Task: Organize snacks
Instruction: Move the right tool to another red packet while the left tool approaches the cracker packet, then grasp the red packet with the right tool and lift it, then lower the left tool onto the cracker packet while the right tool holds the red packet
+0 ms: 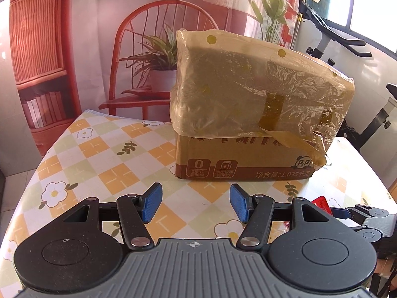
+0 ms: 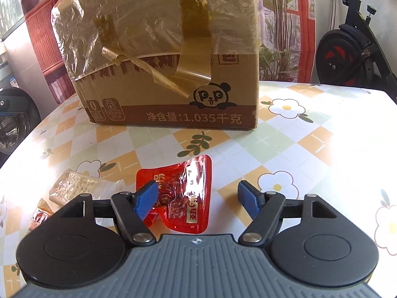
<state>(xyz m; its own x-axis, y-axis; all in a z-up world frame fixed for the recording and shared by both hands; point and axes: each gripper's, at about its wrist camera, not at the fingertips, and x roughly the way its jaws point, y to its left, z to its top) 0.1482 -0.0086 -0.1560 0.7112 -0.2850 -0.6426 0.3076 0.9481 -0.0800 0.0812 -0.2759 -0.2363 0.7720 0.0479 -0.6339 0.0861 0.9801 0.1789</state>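
A cardboard box (image 1: 238,159) with a plastic-covered, taped top stands on the table; it also shows in the right wrist view (image 2: 173,94). My left gripper (image 1: 196,202) is open and empty, hovering a short way in front of the box. My right gripper (image 2: 198,202) is open over a red snack packet (image 2: 186,188) that lies flat on the table; the left finger overlaps the packet's left edge. A clear packet of pale snacks (image 2: 74,186) and an orange packet (image 2: 41,214) lie to the left. A red corner (image 1: 321,203) shows beside the right gripper in the left wrist view.
The table has a checkered floral cloth (image 2: 285,144). An exercise bike (image 2: 352,49) stands behind the table on the right. A printed backdrop with a red chair (image 1: 153,57) hangs behind.
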